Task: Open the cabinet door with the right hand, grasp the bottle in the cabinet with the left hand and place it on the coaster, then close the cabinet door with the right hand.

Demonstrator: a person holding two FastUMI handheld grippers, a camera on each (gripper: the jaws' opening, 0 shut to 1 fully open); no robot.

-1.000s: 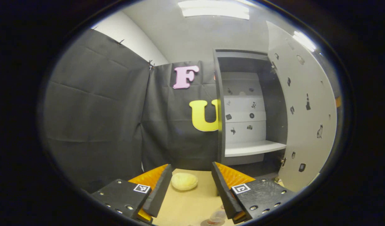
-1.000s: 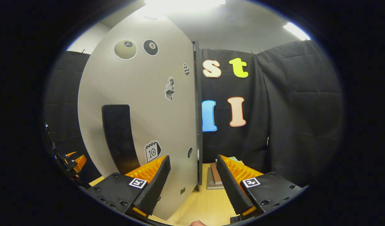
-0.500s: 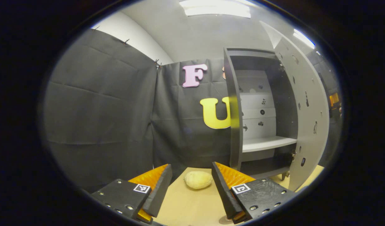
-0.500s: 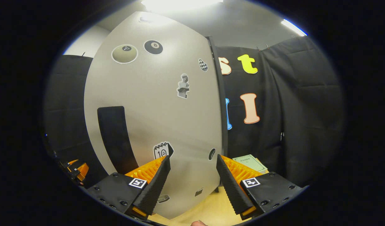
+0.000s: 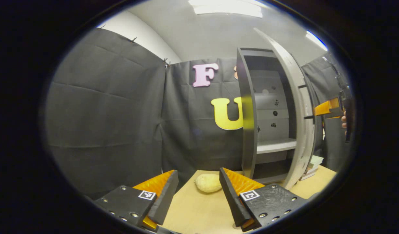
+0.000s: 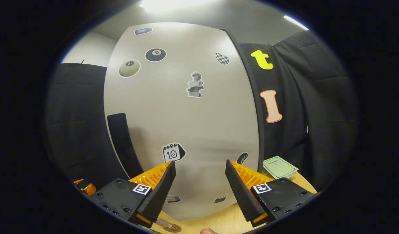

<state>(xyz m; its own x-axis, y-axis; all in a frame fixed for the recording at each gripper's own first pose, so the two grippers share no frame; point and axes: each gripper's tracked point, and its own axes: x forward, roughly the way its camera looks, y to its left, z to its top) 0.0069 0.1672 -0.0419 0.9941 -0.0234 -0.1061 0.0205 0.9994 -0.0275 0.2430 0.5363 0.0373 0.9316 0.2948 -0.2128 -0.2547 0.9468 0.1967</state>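
Observation:
The grey cabinet (image 5: pixel 248 113) stands on the table with its door (image 5: pixel 300 113) swung most of the way to, seen nearly edge-on. A white shelf (image 5: pixel 274 145) shows through the gap. In the right gripper view the door's sticker-covered outer face (image 6: pixel 192 123) is close ahead, its black handle (image 6: pixel 121 143) at the left. My right gripper (image 6: pixel 199 165) is open, its fingers pointing at that face; I also see the right gripper (image 5: pixel 327 109) beside the door. My left gripper (image 5: pixel 197 175) is open and holds nothing. The bottle (image 6: pixel 163 223) with a brown coaster (image 6: pixel 173 227) peeks in at the bottom edge.
A pale yellow, potato-like lump (image 5: pixel 208 182) lies on the wooden table (image 5: pixel 199 211) ahead of the left fingers. Books (image 5: pixel 311 162) and a green booklet (image 6: pixel 279 166) lie right of the cabinet. Black cloth walls enclose the back and sides.
The door has swung from wide open to nearly shut, with my right gripper following its outer face. The left gripper view has drifted left, so the cabinet sits further right.

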